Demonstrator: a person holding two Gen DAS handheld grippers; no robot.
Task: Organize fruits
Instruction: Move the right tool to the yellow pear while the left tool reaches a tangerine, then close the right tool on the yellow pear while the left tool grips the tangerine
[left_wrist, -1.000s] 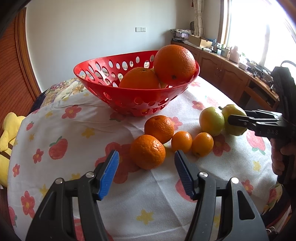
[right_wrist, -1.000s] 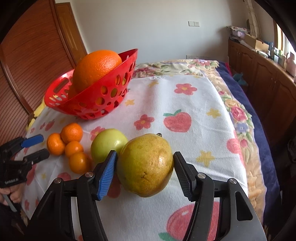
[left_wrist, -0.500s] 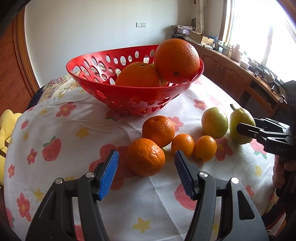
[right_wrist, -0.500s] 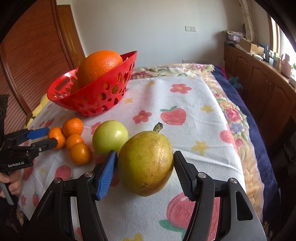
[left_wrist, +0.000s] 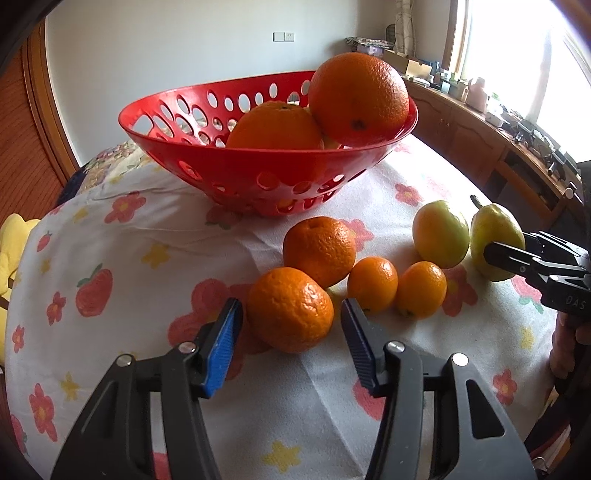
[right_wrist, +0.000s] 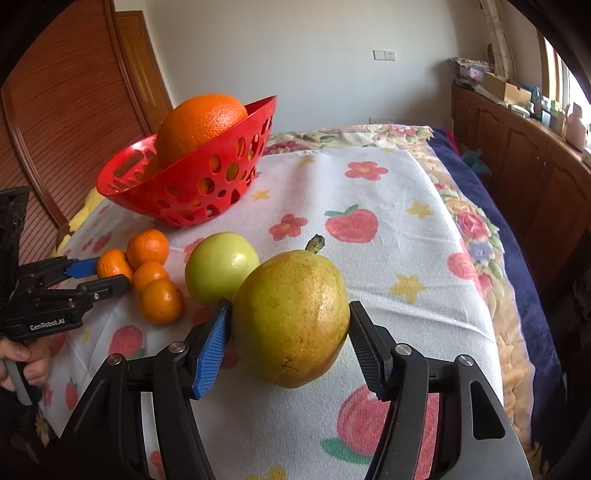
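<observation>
The left gripper (left_wrist: 290, 334) has just been closing its jaws, and a mandarin (left_wrist: 290, 309) sits between their tips on the flowered cloth (left_wrist: 122, 251), a thin gap showing on each side; just beyond it lies a second mandarin (left_wrist: 319, 251), touching it; to the right of the jaws two small mandarins (left_wrist: 372, 283) sit side by side; further right stand a green apple (left_wrist: 440, 239) and a pear (left_wrist: 493, 236), the right gripper (left_wrist: 517, 254) at the pear; well ahead, a red basket (left_wrist: 229, 170) holds two oranges (left_wrist: 358, 98).
</observation>
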